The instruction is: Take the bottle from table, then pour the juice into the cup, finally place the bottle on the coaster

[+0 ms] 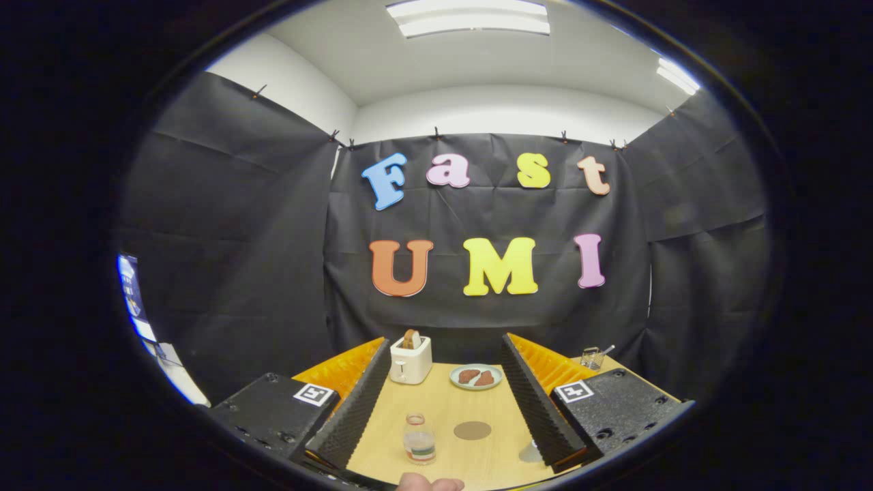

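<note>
Two fingers of the tongs [447,416] stand spread wide, pinching nothing. One bottle [419,440] stands upright between them near the tabletop's [436,409] near edge, one round coaster [472,430] just beside it, apart. One cup [531,451] (mostly hidden by a finger) shows near the near right corner. One fingertip of a hand [428,483] shows at the near edge. Toward the far edge stand one toaster [410,360] with one bread slice and one plate [475,376] with two pieces of food; one wire basket [593,357] sits at the far right corner. Black cloth walls the booth under a lit white ceiling.
</note>
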Demonstrator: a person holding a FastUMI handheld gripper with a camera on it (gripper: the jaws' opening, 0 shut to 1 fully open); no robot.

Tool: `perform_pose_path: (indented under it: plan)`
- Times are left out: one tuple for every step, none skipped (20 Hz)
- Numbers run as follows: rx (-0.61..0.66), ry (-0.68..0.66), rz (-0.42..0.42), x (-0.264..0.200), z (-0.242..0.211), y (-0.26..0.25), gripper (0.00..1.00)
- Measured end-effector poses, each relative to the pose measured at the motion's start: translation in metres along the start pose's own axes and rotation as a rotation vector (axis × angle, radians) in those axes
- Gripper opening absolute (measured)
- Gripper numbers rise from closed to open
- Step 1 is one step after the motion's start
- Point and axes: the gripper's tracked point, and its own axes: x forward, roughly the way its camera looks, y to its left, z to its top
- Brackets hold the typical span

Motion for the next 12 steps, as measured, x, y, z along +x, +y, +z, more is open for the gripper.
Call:
perform_pose_path:
  plan:
    - [-0.004,0.003,0.003,-0.001,-0.001,0.002,1.0]
    - [-0.007,0.002,0.004,-0.001,0.0,0.004,1.0]
    - [-0.009,0.003,0.004,-0.002,0.0,0.005,1.0]
    - [-0.01,0.004,0.001,-0.004,-0.002,0.006,1.0]
    - [-0.01,0.01,-0.002,-0.005,-0.004,0.006,1.0]
    - [-0.009,0.015,-0.008,-0.006,-0.007,0.006,1.0]
    - [-0.008,0.02,-0.01,-0.008,-0.01,0.006,1.0]
    - [-0.008,0.024,-0.011,-0.009,-0.012,0.007,1.0]
    - [-0.009,0.025,-0.012,-0.01,-0.015,0.009,1.0]
    - [-0.01,0.03,-0.01,-0.011,-0.02,0.011,1.0]
    - [-0.01,0.036,-0.006,-0.012,-0.026,0.013,1.0]
    - [-0.008,0.049,-0.005,-0.012,-0.034,0.016,1.0]
